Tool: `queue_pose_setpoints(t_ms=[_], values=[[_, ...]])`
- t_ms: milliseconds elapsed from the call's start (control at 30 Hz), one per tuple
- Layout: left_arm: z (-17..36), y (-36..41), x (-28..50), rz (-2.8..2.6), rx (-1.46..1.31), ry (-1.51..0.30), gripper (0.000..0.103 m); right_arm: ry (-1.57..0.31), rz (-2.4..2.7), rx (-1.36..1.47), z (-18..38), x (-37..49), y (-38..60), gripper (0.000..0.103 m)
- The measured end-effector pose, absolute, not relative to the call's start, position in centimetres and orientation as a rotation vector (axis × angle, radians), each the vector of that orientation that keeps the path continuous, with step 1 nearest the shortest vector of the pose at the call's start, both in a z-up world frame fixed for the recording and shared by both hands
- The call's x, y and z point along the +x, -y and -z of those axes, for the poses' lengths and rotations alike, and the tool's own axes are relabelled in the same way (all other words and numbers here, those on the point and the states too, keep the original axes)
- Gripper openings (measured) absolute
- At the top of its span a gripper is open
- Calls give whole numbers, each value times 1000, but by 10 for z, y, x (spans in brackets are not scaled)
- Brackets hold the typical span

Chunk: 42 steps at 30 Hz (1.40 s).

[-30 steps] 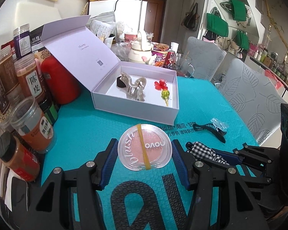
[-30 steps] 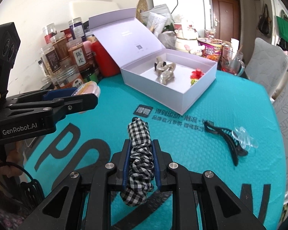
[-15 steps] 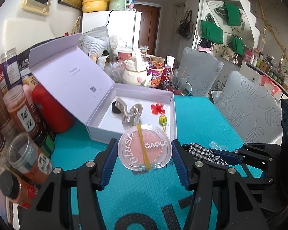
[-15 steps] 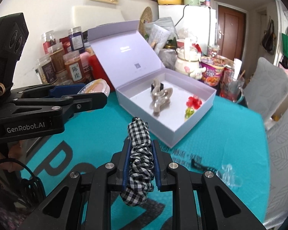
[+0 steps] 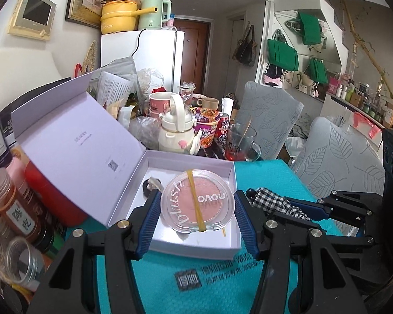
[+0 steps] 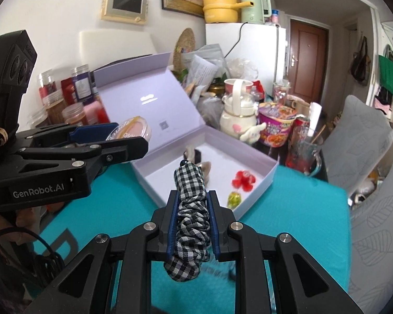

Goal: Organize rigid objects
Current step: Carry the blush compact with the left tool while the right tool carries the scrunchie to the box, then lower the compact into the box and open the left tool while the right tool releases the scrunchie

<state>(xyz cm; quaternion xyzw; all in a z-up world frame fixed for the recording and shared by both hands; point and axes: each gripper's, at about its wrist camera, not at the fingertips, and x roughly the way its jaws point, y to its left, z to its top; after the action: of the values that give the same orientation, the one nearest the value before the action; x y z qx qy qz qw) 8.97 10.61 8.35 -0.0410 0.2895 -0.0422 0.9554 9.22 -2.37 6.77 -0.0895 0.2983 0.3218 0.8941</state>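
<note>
Both grippers have risen from the teal mat and advanced toward the lavender box since the earlier frames; the blush compact, formerly seen against the mat, now overlaps the box interior at centre frame in the left wrist view.

Left gripper: fingers clamped on the rim of the blush compact, a clear round case crossed by a yellow rubber band, held lid-up. Right gripper: fingers closed on the checked scrunchie, which stands up between the pads at lower centre of the right wrist view and also shows at right of the left wrist view.

Contents of the box: a beige hair claw, partly hidden, a red flower clip and a green ornament, lower right of the box floor in the right wrist view. Hinged lid open, leaning toward the upper left. Jars crowd the left edge.

Step in hand, as judged: carrying the two items to the box for placement. The next move calls for lowering the compact onto a bare patch of the floor, apparently near the front wall, clear of the claw, then parting the fingers; the scrunchie would follow beside it. Whether the compact is directly above the floor or short of it cannot be told.
</note>
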Motion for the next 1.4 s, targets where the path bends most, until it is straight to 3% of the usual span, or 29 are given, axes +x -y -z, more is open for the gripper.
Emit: queue_pose_setpoints(t_ms=[667, 1400], values=[[-76, -122, 178, 45, -87, -591, 55, -610, -628, -128, -69, 192, 11, 21], [-6, -126, 231, -11, -10, -786, 55, -744, -591, -140, -3, 249, -3, 21]])
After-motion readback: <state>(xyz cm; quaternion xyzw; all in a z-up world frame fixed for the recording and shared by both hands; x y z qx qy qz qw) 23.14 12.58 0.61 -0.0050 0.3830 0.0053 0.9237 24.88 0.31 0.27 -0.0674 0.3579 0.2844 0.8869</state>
